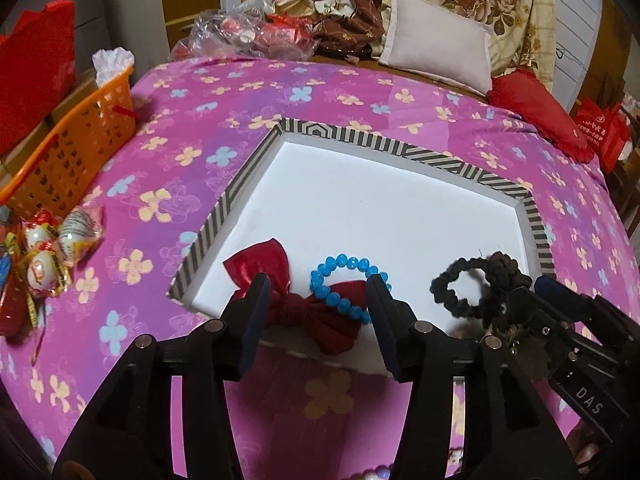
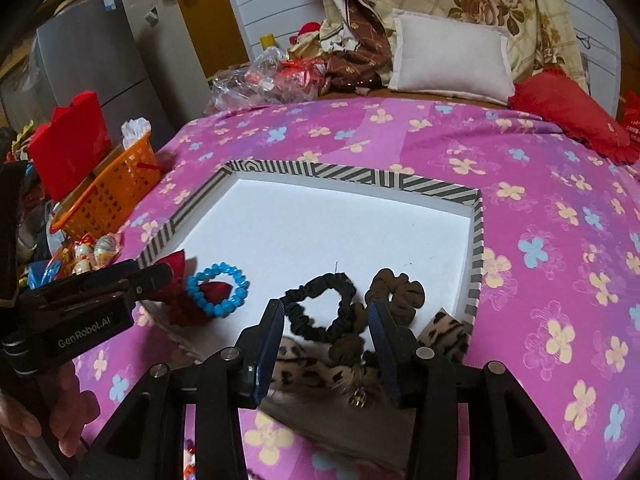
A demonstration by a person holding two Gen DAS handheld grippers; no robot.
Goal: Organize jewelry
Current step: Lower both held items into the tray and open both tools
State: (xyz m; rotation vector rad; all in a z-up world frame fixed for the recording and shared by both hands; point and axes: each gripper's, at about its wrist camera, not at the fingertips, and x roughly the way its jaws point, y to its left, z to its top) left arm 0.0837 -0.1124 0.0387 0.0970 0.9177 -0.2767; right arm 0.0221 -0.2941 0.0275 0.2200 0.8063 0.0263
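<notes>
Through the left wrist camera I see the white tray with a black-and-white striped rim lying on the pink flowered bedspread. Along its near edge lie a red satin bow, its long axis left to right, a blue beaded bracelet lying flat over the bow's right wing, and a black scrunchie to the right. My left gripper is spread wide over the bow, holding nothing. An orange plastic basket stands far left.

Through the right wrist camera the tray also holds a brown scrunchie beside the black one. My right gripper is spread open around them, empty.
</notes>
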